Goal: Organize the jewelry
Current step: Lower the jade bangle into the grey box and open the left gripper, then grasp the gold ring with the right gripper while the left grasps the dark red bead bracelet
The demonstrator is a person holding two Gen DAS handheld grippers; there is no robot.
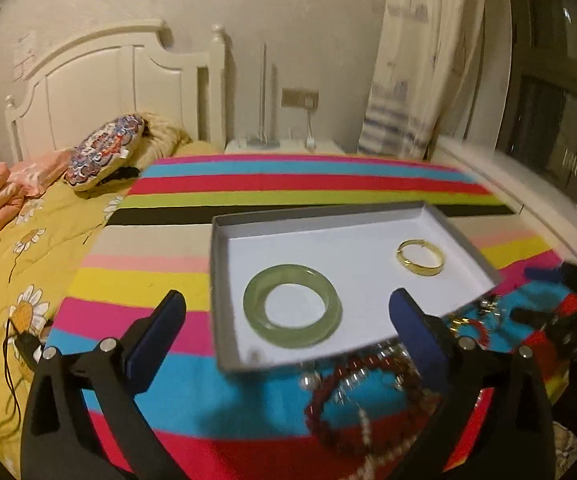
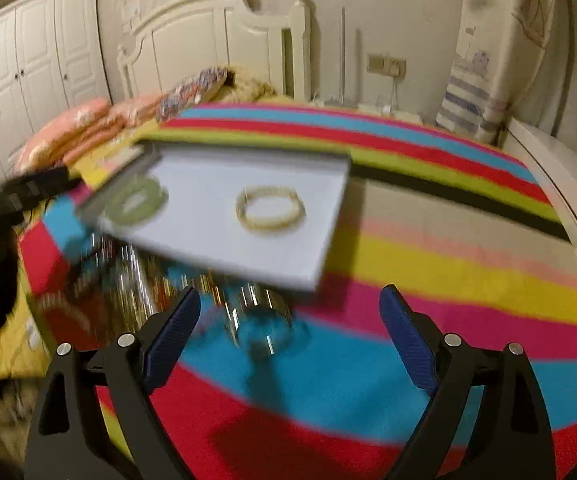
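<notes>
Both grippers, left (image 1: 286, 322) and right (image 2: 288, 320), are gaping wide and empty over the striped cloth (image 1: 160, 292), where red beads (image 1: 352, 392) and a blurred silver bangle (image 2: 262, 326) are crowding its near edge beside the shallow tray (image 1: 218, 280) holding a green bangle (image 1: 292, 306) and gold bangle (image 1: 420, 258).

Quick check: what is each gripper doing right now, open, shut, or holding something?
Left gripper: open, holding nothing; the green bangle lies in the tray.
Right gripper: open, holding nothing.
</notes>
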